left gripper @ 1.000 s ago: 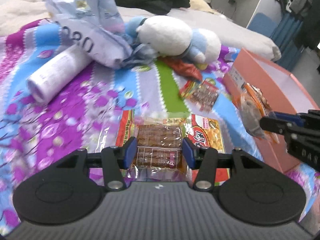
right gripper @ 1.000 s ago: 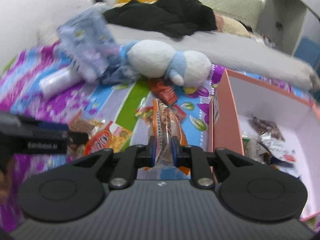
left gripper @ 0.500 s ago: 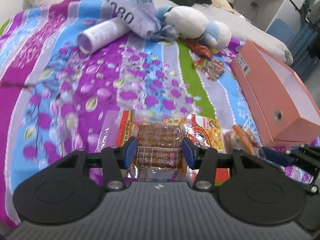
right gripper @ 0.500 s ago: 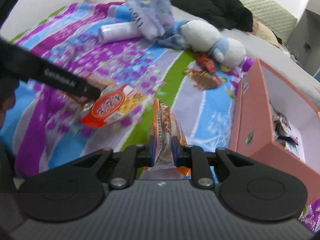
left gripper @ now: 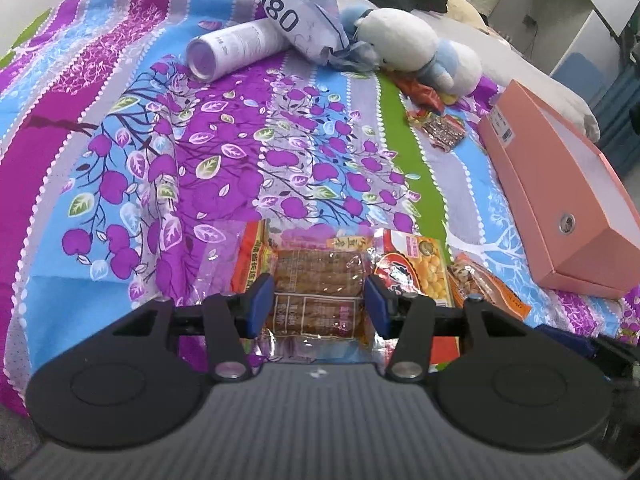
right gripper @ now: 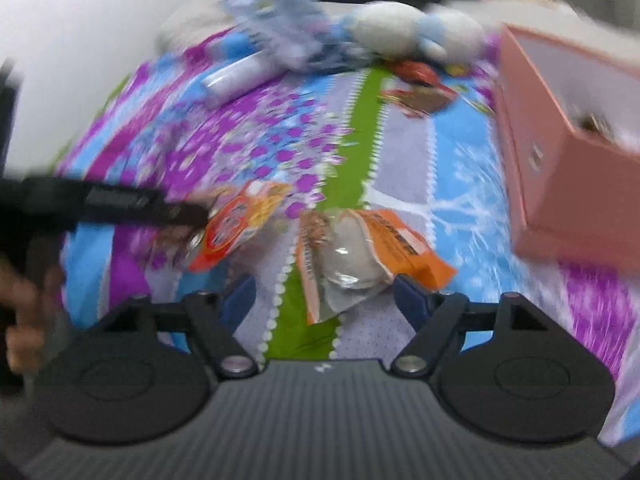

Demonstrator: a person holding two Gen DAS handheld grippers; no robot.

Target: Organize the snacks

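My left gripper [left gripper: 319, 304] is open, its blue pads on either side of a clear-and-orange packet of brown strips [left gripper: 318, 280] lying on the bedspread. A red-orange corn snack packet [left gripper: 416, 270] lies just right of it. My right gripper [right gripper: 324, 300] is open and empty; an orange-and-clear snack packet [right gripper: 360, 252] lies on the bedspread just beyond its pads. The corn packet shows in the right wrist view [right gripper: 240, 224]. The pink box [left gripper: 560, 196] lies at the right, with snacks inside [right gripper: 592, 120]. The right wrist view is blurred.
A white tube [left gripper: 236, 50], a printed plastic bag [left gripper: 292, 8] and a plush toy [left gripper: 412, 46] lie at the far side of the bed. Two small red snack packets [left gripper: 440, 128] lie near the toy. Dark clothes are behind.
My right gripper has opened and let go of the orange-and-clear packet, which now lies on the bedspread. Both grippers have pulled back toward the near edge. The left stays open over the brown-strip packet.
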